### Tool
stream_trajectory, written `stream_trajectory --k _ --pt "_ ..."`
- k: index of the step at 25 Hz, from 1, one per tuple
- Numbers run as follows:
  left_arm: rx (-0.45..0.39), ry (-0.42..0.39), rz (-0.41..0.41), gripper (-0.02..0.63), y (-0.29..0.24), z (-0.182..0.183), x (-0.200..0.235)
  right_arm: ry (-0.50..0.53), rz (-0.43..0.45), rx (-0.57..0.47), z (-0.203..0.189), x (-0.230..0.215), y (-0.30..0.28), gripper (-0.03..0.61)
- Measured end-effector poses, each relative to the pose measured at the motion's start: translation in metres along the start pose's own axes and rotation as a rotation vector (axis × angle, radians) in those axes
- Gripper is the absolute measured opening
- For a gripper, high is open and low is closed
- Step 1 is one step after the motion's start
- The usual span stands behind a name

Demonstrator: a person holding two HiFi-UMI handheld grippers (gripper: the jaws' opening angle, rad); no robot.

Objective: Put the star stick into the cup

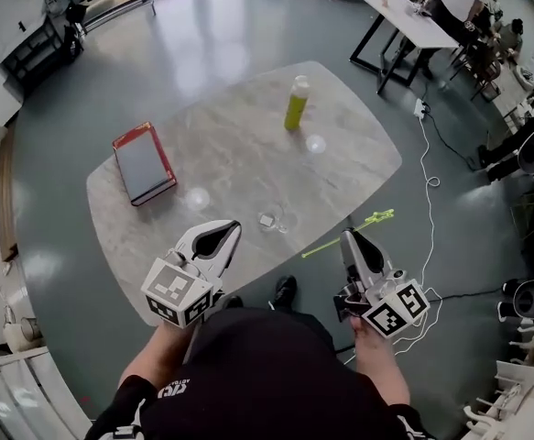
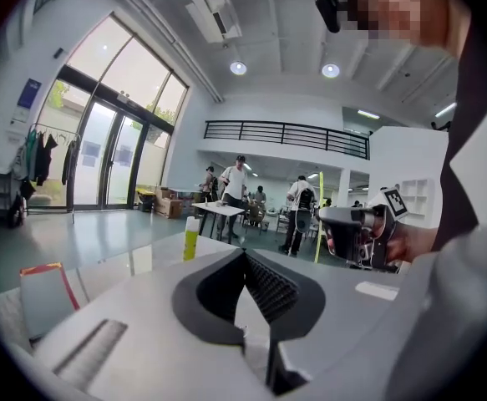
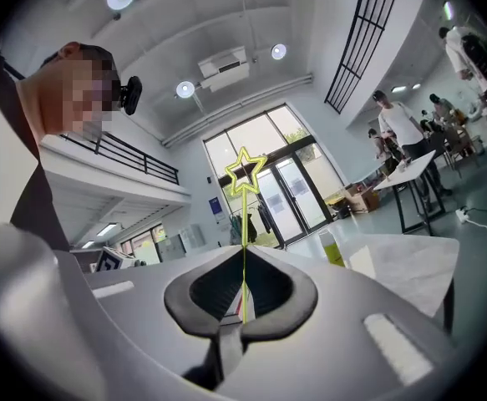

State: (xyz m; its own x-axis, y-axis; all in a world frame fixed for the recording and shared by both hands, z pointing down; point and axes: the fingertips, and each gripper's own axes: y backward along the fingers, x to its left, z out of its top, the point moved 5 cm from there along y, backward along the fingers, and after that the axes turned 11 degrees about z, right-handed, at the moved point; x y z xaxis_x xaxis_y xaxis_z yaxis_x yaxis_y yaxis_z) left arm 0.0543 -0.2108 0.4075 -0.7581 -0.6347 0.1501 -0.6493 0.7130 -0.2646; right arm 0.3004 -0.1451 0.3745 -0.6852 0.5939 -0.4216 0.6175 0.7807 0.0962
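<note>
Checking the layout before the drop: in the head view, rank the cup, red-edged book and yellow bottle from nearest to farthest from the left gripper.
1. Cup, just right of the left gripper.
2. Red-edged book, off to the left.
3. Yellow bottle, far side, ahead and right.

The star stick [image 1: 324,247] is neon green, the table [image 1: 239,154] marbled grey, the bottle [image 1: 296,104] yellow-green.

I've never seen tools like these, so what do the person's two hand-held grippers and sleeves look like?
The left hand-held gripper and right hand-held gripper are pale grey shells with dark ribbed pads; each carries a white cube of black square markers. The person wears a black top with a small white logo.
</note>
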Motion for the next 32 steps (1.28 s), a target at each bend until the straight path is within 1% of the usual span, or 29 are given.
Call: stream_trajectory --k 2,6,8,10,14,17,20,26,32 --pt "0.002 0.002 0.035 0.003 -0.011 0.002 -0.003 -0.016 0.044 0.014 0.004 -0.017 -0.007 0.02" --pt "-0.02 0.002 0.117 0.003 -0.021 0.009 -0.004 -0.036 0.123 0.055 0.006 -0.04 -0.017 0.02" --pt "-0.028 0.004 0.143 0.003 -0.024 0.01 -0.003 -0.037 0.148 0.078 0.004 -0.05 -0.025 0.02" --pt "-0.021 0.011 0.152 0.003 -0.028 0.007 -0.002 -0.04 0.161 0.097 -0.001 -0.058 -0.035 0.02" --pt "0.004 0.021 0.147 0.003 -0.034 -0.004 0.004 -0.051 0.158 0.128 -0.013 -0.069 -0.058 0.02" --pt "0.003 0.017 0.155 0.003 -0.038 -0.006 0.019 -0.065 0.155 0.147 -0.023 -0.073 -0.077 0.02" --pt "0.004 0.031 0.153 0.002 -0.041 -0.012 0.03 -0.073 0.145 0.18 -0.035 -0.076 -0.091 0.02" --pt "0.025 0.026 0.071 0.002 -0.05 -0.04 0.035 -0.066 0.128 0.204 -0.065 -0.078 -0.116 0.02" --pt "0.038 0.043 0.044 0.003 -0.07 -0.066 0.04 -0.041 0.117 0.224 -0.093 -0.094 -0.128 0.02"
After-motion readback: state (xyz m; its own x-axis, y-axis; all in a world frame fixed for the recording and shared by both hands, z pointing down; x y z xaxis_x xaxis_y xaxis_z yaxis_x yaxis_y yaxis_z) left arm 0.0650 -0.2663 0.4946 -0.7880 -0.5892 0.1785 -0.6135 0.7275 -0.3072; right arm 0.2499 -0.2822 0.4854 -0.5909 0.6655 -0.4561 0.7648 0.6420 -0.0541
